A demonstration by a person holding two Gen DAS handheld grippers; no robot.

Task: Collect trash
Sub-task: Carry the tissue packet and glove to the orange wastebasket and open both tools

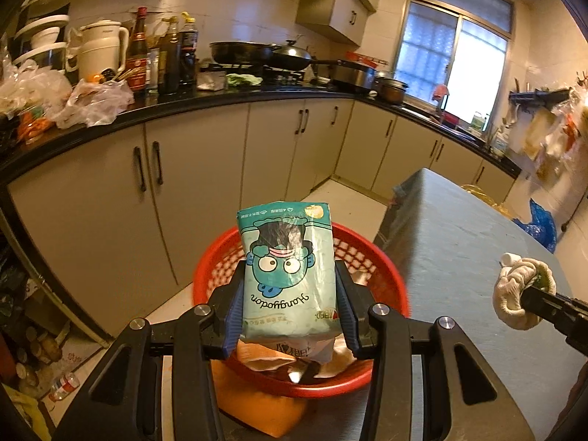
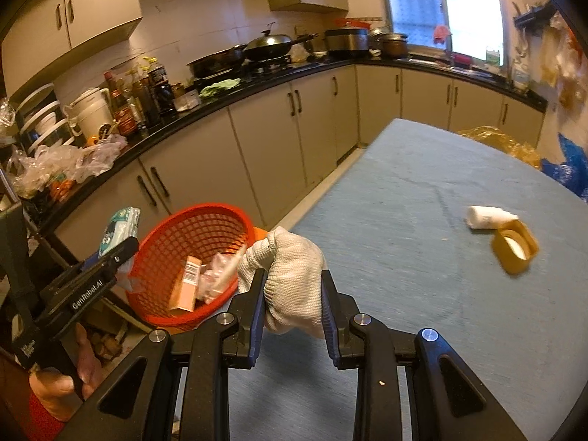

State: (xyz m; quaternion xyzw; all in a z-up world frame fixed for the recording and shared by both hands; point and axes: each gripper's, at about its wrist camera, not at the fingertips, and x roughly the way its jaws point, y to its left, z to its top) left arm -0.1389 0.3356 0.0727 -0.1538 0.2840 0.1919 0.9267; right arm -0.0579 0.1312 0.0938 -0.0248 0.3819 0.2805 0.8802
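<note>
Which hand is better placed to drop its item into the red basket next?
Left. Its tongs hold the teal packet directly over the red basket. The right tongs, gripping a white glove, sit beside the rim, above the table.

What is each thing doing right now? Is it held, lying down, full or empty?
Left gripper: jaws shut on the teal packet.
Teal packet: held above the basket.
Right gripper: jaws shut on the white glove.
White glove: held, bunched.
Red basket: partly filled.
Yellow lid: lying on the table.
</note>
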